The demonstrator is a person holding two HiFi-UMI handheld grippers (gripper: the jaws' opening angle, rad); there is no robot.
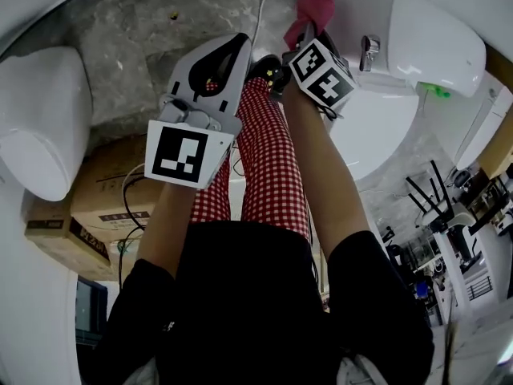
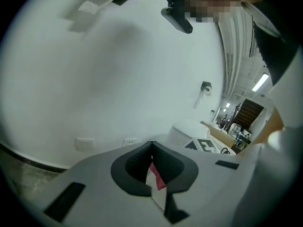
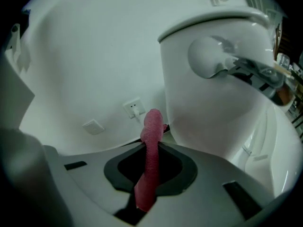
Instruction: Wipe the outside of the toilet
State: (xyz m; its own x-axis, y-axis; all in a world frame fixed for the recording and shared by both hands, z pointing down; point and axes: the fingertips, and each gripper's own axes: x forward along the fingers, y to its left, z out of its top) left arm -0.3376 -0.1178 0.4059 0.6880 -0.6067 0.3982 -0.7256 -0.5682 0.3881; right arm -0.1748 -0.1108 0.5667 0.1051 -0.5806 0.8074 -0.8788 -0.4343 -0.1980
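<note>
A person's legs in red-and-white checked trousers [image 1: 268, 159] ran down the middle of the head view, below a black top [image 1: 248, 311]. The floor [image 1: 136, 30] was mottled grey stone, crossed by a thin white cable [image 1: 262, 10]. Two brown cardboard boxes [image 1: 104, 183] sat at the left, one partly under the other. A plain white wall [image 2: 118, 70] carried a blank plate [image 2: 85, 144] beside a socket [image 2: 129, 141] low down, and a toilet-roll holder [image 2: 205, 87] further along.

White wall [image 2: 118, 79] meets grey stone floor [image 1: 144, 46].
</note>
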